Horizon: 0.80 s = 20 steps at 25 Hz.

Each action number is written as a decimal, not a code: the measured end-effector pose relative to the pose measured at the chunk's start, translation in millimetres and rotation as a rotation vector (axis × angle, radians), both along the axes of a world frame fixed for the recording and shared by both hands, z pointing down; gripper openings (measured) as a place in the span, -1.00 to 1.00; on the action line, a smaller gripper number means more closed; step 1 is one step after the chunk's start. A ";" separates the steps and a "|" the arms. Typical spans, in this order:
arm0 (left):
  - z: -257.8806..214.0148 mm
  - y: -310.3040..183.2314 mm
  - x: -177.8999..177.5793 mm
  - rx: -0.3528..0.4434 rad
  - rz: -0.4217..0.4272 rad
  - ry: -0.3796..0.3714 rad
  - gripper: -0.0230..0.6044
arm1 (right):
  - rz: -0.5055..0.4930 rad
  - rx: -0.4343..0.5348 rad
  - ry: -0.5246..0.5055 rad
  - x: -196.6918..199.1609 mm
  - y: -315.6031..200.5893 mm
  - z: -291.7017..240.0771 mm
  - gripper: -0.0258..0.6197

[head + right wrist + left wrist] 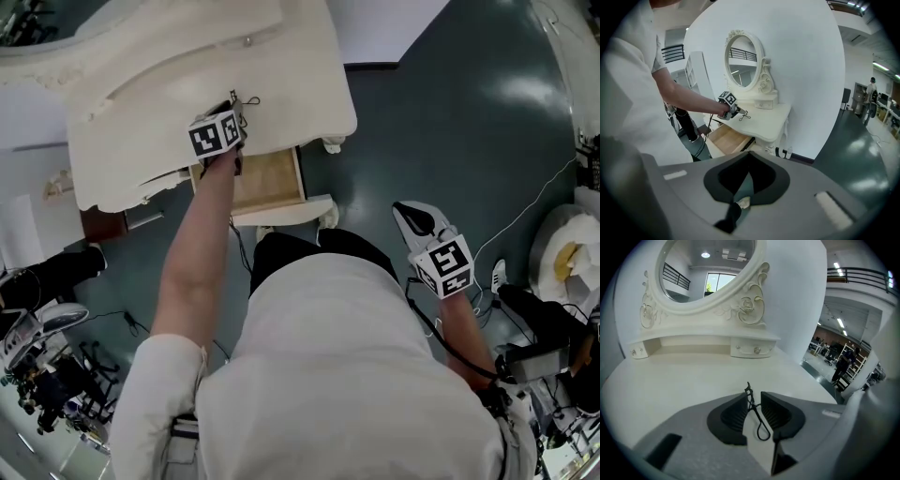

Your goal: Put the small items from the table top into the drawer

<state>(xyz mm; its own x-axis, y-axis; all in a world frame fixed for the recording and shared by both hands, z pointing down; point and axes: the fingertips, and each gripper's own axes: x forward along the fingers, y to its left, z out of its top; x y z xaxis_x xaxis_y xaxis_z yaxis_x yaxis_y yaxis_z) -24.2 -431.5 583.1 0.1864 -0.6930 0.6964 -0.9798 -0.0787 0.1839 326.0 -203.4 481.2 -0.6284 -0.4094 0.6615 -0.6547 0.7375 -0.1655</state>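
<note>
We hold the left gripper [754,397] just above the table [693,376], near the table's front edge. Its jaws are nearly shut and pinch a black wire loop [752,405]. The loop is thin and bent, and we can't tell just what kind of thing it is. From the right gripper view it seems to hang a little off the table, so we think it is picked up and not lying down.

The drawer [267,178] is pulled out under the table's front edge. We see bare wood inside it and nothing else, but part of it is hidden under the table. So it looks like nothing has gone in yet, or very little.

The right gripper [749,155] is well away from the table, off to our right side. Its jaws are together with nothing between them.

We think the task is in the middle of one carry. The loop is caught, and what is left is to bring it down from the table into the drawer and let go. We see no other small things on the part of the table that shows.
</note>
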 end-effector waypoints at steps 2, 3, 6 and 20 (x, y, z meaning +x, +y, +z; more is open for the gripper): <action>5.7 -5.8 -2.2 -0.013 -0.009 -0.013 -0.64 | 0.008 -0.005 0.002 7.8 -4.2 -0.1 -0.92; 9.6 -8.4 -2.8 -0.020 -0.014 -0.016 -0.64 | 0.013 -0.007 0.003 11.4 -6.8 0.7 -0.92; 19.6 -14.0 -2.4 -0.034 -0.029 -0.025 -0.67 | 0.021 -0.011 0.004 21.5 -14.3 4.8 -0.92; 3.3 -4.7 -9.6 -0.021 0.025 -0.010 -0.84 | 0.010 0.006 -0.017 -9.6 -25.9 -0.6 -0.92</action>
